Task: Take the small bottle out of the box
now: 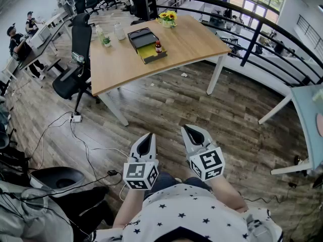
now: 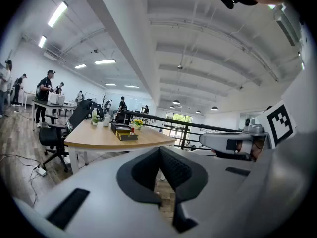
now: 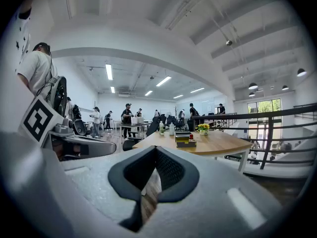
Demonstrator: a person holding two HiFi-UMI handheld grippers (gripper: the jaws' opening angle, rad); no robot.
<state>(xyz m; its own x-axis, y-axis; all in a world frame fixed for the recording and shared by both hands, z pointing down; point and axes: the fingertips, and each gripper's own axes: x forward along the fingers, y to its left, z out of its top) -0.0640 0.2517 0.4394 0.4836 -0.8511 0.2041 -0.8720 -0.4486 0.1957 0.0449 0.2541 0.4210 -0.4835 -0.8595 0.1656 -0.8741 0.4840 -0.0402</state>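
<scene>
Yellow flowers [image 1: 167,17] stand on the wooden table [image 1: 194,44], office chair [image 1: 81,37] beside it.

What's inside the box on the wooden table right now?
A small red-capped bottle stands upright in the box. Whether anything else lies on the box's floor is too small and distant to tell.

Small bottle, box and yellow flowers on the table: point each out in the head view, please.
small bottle [image 1: 158,47], head view, on its dark body below the red cap.
box [image 1: 140,37], head view, on its black inner surface.
yellow flowers [image 1: 168,17], head view, on the blooms.
</scene>
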